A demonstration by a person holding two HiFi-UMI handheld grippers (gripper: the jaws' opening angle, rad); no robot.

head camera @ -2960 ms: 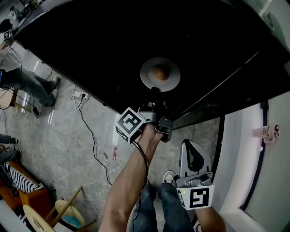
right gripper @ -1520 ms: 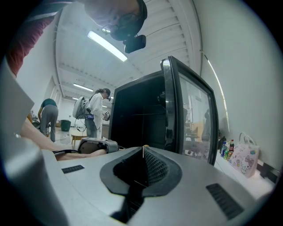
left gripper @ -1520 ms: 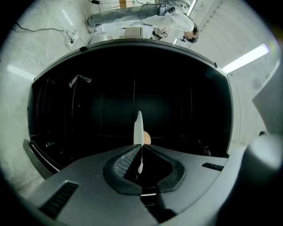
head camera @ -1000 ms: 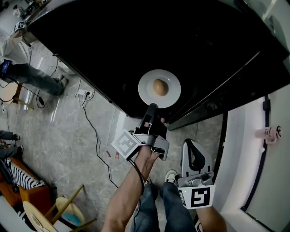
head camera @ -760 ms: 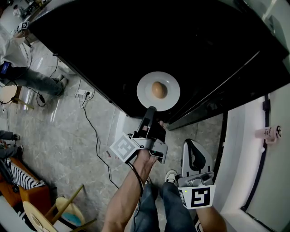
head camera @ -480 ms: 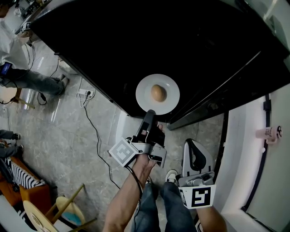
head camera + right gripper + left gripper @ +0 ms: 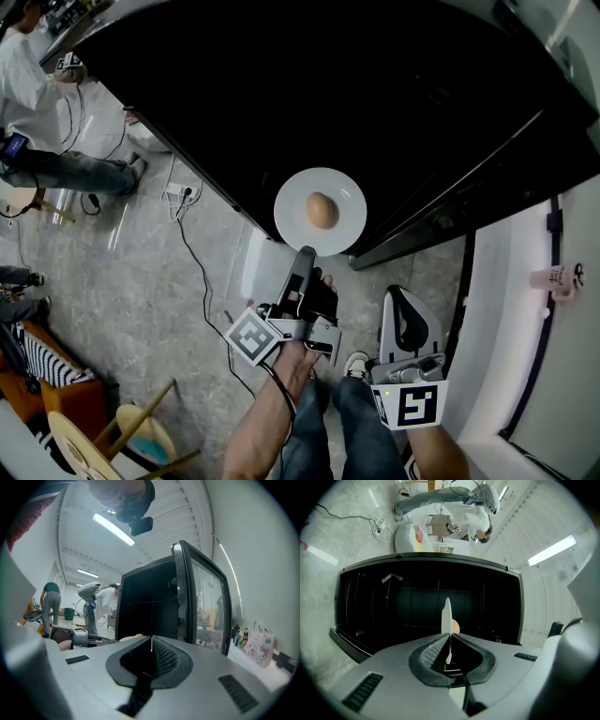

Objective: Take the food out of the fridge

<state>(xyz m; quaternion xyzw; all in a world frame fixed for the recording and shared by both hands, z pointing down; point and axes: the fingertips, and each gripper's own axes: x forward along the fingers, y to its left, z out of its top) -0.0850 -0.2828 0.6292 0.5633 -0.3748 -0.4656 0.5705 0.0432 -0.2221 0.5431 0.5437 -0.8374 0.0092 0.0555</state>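
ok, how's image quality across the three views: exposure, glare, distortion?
Head view: fridge interior crushed to black, only the white plate and egg read well; straight edges bow. Left gripper view: heavy fisheye, dark corners, ceiling light blown out, plate rim in the left tool sharp. Right gripper view: same fisheye, light strip glaring.

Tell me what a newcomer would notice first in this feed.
A white plate carrying one brown egg-shaped food item stands out at centre against the dark open fridge. The left gripper is clamped on the plate's near rim. The right gripper sits shut and empty at lower right.
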